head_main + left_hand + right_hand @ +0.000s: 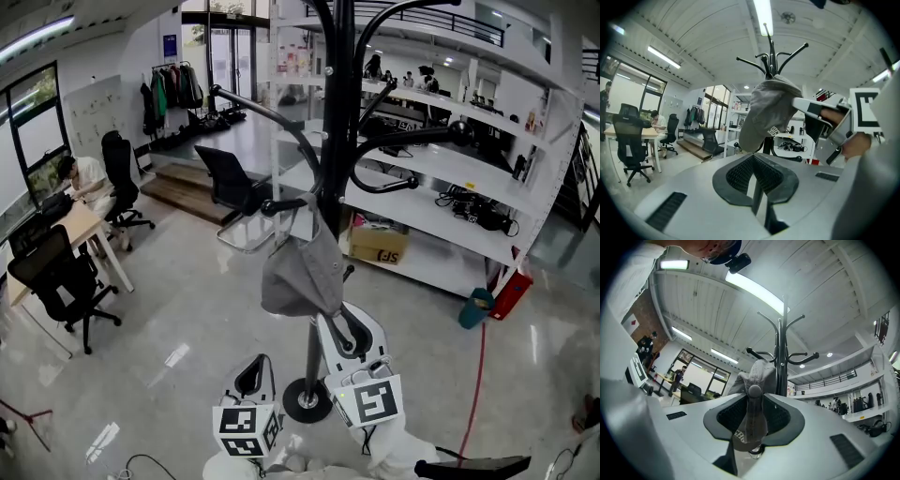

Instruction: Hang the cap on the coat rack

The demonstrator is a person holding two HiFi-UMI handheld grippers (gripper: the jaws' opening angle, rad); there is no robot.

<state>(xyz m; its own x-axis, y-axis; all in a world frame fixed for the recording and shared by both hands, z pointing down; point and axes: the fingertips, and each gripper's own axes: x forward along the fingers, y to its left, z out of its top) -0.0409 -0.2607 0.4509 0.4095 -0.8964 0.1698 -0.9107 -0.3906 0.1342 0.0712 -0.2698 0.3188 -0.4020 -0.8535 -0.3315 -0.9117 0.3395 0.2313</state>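
Head view looks down on a pale floor (pixel 187 309), with white shelving (pixel 441 216) well beyond both grippers and to the right. A worktop (pixel 80 225) with a seated person at it stands far off to the left gripper's left, and a black chair (pixel 61 281) is nearer on that side.

The black rack (pixel 330 141) rises just beyond the right gripper (pixel 339 323). Its pole runs straight up from a round base close in front of the two marker cubes, and its curved arms spread overhead. In the right gripper view the rack (pixel 778 348) stands directly behind the jaws, a little to the right.

The grey cap (pixel 300 277) hangs against the pole, up and just left of the right gripper. The right gripper (pixel 753 408) is clamped on the cap (pixel 752 420): cloth fills the space between its jaws, and printed letters show low on the cloth. A round knob sits in front of the cap there; I cannot tell what it belongs to.

The left gripper (pixel 251 375) is lower and to the left, apart from the cap. In its own view the left gripper (pixel 754 173) has its jaws drawn together with nothing between them. The cap (pixel 768 110) and rack (pixel 771 56) are above and ahead of it, and the right gripper (pixel 825 119) reaches in from the right.
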